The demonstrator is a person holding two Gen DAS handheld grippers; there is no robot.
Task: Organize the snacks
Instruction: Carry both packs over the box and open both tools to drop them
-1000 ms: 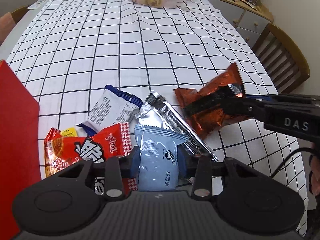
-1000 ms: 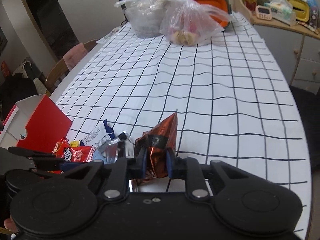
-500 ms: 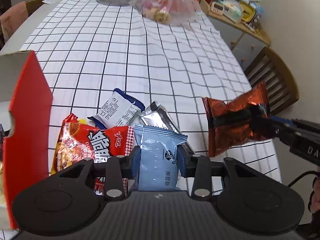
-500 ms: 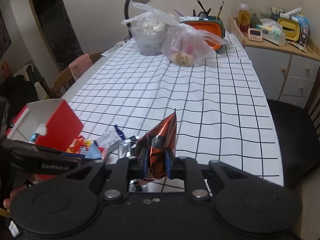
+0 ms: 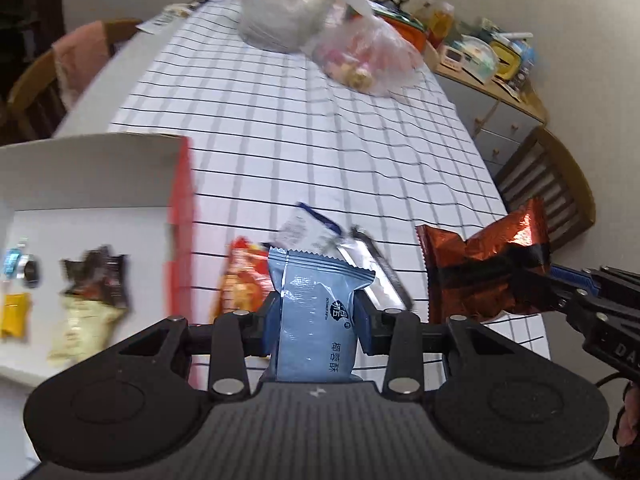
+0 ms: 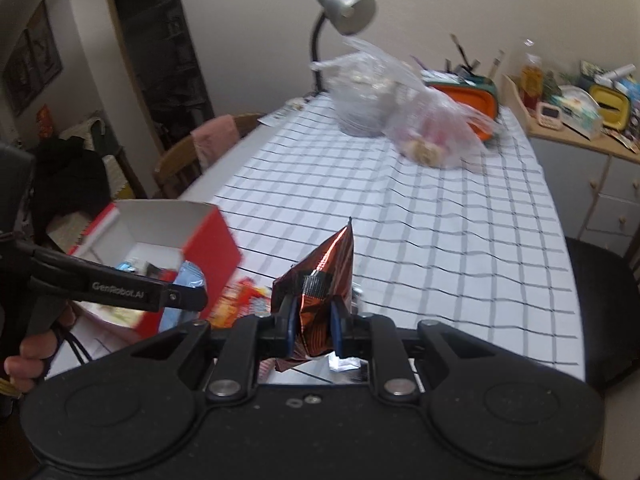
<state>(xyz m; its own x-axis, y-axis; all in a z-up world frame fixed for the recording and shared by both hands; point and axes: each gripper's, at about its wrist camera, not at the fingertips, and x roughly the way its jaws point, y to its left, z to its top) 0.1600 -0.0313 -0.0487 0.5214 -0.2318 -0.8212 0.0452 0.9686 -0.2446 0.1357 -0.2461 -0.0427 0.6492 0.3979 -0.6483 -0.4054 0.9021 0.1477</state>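
My left gripper (image 5: 317, 320) is shut on a light blue snack packet (image 5: 316, 320), lifted above the checked table (image 5: 320, 144). My right gripper (image 6: 313, 326) is shut on a copper-red foil packet (image 6: 320, 276), also seen at the right of the left wrist view as the foil packet (image 5: 480, 272). The red box (image 5: 180, 216) with a white inside stands at the left and holds several snacks (image 5: 92, 296). On the cloth below lie an orange-red packet (image 5: 244, 276), a white and blue packet (image 5: 308, 232) and a silver packet (image 5: 380, 272).
Two clear plastic bags (image 6: 400, 108) and an orange container (image 6: 468, 96) sit at the table's far end by a desk lamp (image 6: 344, 12). Wooden chairs (image 5: 552, 192) stand on both sides; a cabinet (image 6: 600, 176) with clutter stands at the right.
Both grippers have risen with their packets and drawn back from the pile. The red box's white inside and its snacks have come into the left wrist view.
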